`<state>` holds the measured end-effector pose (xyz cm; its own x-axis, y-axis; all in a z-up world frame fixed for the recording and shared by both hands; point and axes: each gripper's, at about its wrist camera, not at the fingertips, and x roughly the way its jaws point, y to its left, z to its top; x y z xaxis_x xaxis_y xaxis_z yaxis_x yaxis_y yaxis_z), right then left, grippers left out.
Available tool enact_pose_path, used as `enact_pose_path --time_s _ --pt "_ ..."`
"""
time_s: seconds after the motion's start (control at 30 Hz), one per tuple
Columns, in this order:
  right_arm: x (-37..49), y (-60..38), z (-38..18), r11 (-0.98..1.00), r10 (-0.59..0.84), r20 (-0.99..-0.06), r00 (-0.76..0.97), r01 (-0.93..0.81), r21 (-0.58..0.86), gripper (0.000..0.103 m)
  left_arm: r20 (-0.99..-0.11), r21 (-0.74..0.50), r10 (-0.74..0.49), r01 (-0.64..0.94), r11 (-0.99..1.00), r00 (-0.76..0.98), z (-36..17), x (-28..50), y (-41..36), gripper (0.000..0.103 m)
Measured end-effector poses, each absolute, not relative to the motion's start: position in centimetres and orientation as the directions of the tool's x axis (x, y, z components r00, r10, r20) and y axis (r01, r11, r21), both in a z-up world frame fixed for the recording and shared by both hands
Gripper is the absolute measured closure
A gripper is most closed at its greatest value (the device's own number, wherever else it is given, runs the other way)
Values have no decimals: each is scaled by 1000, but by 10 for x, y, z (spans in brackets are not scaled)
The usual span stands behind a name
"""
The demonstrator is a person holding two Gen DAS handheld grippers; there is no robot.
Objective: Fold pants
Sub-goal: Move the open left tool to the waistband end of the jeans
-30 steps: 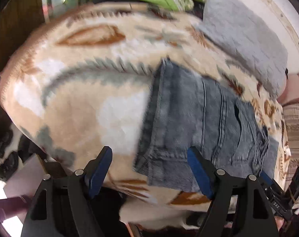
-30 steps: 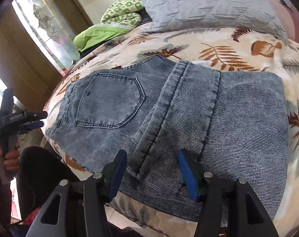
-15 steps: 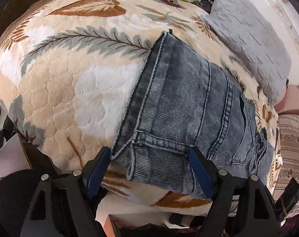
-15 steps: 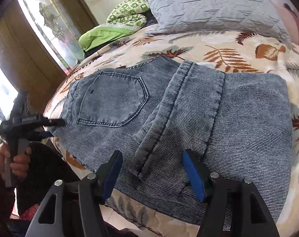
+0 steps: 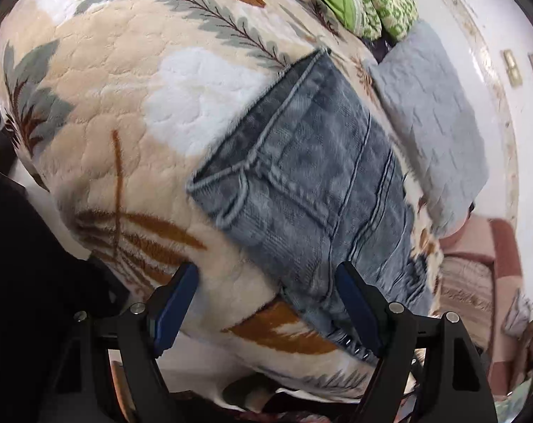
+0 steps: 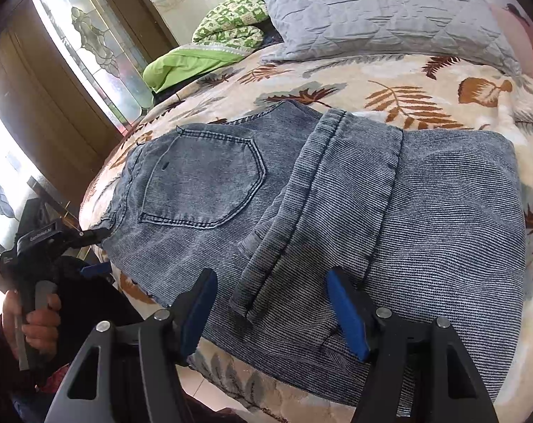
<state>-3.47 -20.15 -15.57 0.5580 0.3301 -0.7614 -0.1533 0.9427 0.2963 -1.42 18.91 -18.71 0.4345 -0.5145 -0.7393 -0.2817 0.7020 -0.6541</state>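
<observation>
Grey-blue denim pants point(image 6: 354, 204) lie folded on a leaf-patterned blanket point(image 6: 389, 81), back pocket up, leg hems folded over the middle. They also show in the left wrist view point(image 5: 312, 190). My right gripper point(image 6: 270, 310) is open and empty just above the near edge of the pants, by the leg hem. My left gripper point(image 5: 266, 303) is open and empty over the blanket's edge, its right finger over the denim. In the right wrist view the left gripper point(image 6: 93, 250) sits at the waistband end, held by a hand.
A grey quilted pillow point(image 6: 379, 10) and a green bundle of bedding point(image 6: 213, 46) lie at the head of the bed. A wooden door with patterned glass point(image 6: 90, 53) stands at the left. The bed edge drops off below both grippers.
The left wrist view has swung left and tilted, so the pants now lie further right and up. The right gripper has eased back slightly from the pants. Both stay open.
</observation>
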Motion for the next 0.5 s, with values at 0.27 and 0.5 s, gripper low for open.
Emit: enact_pose_path --time_s 0.27,0.5 --pt "-34 -202 -156 943 329 -765 553 -149 298 34 -674 -706 -533 -232 669 512 -172 5 202 33" --pt "-32 -199 -156 947 318 -771 551 -148 285 33 -707 -659 -502 -206 723 498 -170 19 191 34"
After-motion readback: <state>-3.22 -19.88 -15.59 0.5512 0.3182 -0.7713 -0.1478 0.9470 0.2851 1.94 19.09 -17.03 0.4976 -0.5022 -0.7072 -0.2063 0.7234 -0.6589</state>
